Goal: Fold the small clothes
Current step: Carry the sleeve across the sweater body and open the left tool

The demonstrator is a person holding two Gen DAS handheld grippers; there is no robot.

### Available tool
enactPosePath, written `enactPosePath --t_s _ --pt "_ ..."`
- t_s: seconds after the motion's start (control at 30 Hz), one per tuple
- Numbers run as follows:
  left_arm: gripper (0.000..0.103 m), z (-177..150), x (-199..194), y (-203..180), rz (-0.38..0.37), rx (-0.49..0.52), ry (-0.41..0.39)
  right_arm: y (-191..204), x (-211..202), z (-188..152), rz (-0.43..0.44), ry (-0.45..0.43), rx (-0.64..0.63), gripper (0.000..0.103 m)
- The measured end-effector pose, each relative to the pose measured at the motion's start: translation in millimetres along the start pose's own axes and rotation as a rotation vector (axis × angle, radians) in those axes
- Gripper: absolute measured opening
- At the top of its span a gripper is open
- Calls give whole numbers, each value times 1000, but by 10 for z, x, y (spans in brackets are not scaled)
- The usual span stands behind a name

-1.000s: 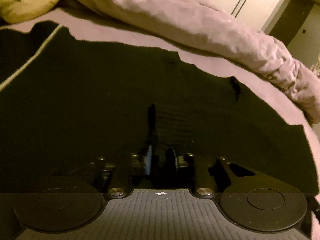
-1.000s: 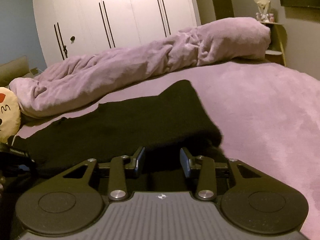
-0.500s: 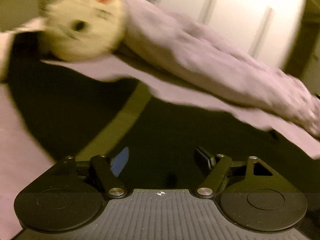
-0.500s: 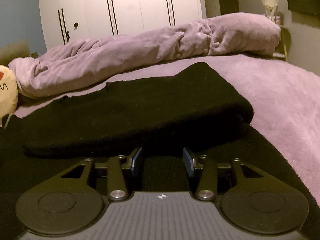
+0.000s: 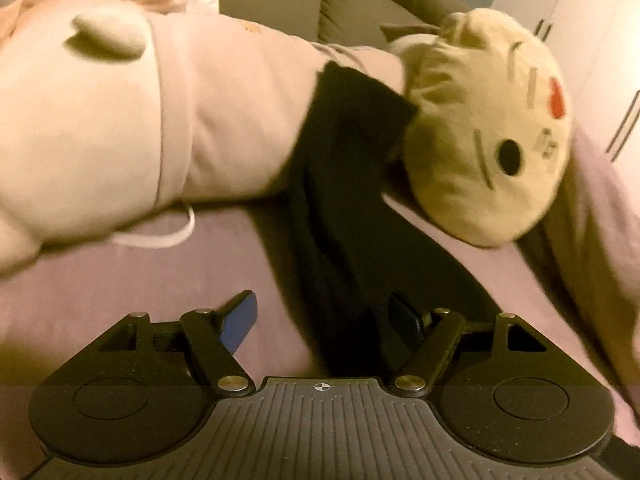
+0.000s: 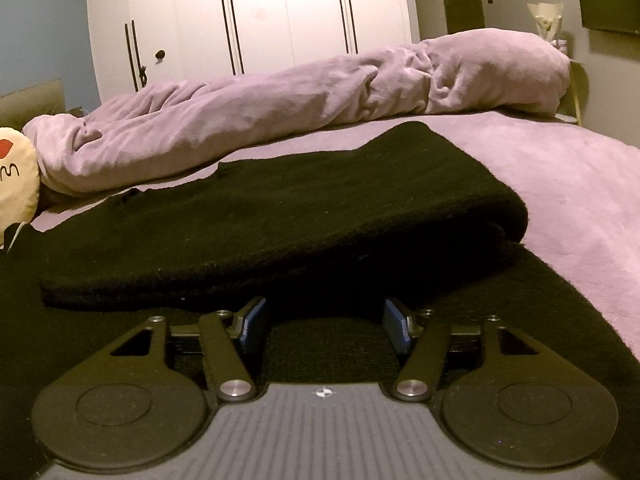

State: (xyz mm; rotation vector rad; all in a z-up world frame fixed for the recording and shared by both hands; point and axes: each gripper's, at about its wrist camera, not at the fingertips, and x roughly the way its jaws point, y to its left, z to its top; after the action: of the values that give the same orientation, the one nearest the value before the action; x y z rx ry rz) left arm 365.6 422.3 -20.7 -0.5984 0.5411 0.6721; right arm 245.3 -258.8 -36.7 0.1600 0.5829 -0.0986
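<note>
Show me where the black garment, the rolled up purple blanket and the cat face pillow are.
black garment [image 6: 280, 216], right wrist view, on the top of its folded-over layer.
purple blanket [image 6: 320, 100], right wrist view, on the middle of the roll.
cat face pillow [image 5: 488, 132], left wrist view, on the face beside the black eye.

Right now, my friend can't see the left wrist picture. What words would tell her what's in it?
The open left gripper points along a strip of black clothing lying on a purple bed. The strip runs up between a big pink plush and a cream cat-face cushion.
</note>
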Motion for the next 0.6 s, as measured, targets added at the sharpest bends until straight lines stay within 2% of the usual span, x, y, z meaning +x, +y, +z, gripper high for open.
enactPosePath --t_s 0.07,0.13,0.17,0.2,0.27,0.37,0.43,0.5,0.6 --pt "74 69 114 22 0 -5 13 14 9 -5 -5 -2 -8 61" --pt "55 119 185 21 -16 20 9 29 14 -4 -9 -2 -13 62" --pt "36 139 228 4 -32 36 27 24 15 -5 -8 -3 -12 62" --pt "24 147 276 -6 -41 45 50 18 15 -4 -6 -3 -9 62" --pt "15 176 312 -12 -52 52 60 19 14 -7 -5 -4 -7 62" --pt "12 176 175 -26 -84 69 29 21 14 -6 -5 -3 -7 62" --pt "12 170 12 -140 -122 124 -18 21 13 -11 -4 -4 -5 62" --pt "12 133 -239 -364 -179 216 -76 22 12 -13 -3 -6 -4 62" --pt "12 -32 -725 -838 -305 401 -143 9 11 -11 2 -7 3 62"
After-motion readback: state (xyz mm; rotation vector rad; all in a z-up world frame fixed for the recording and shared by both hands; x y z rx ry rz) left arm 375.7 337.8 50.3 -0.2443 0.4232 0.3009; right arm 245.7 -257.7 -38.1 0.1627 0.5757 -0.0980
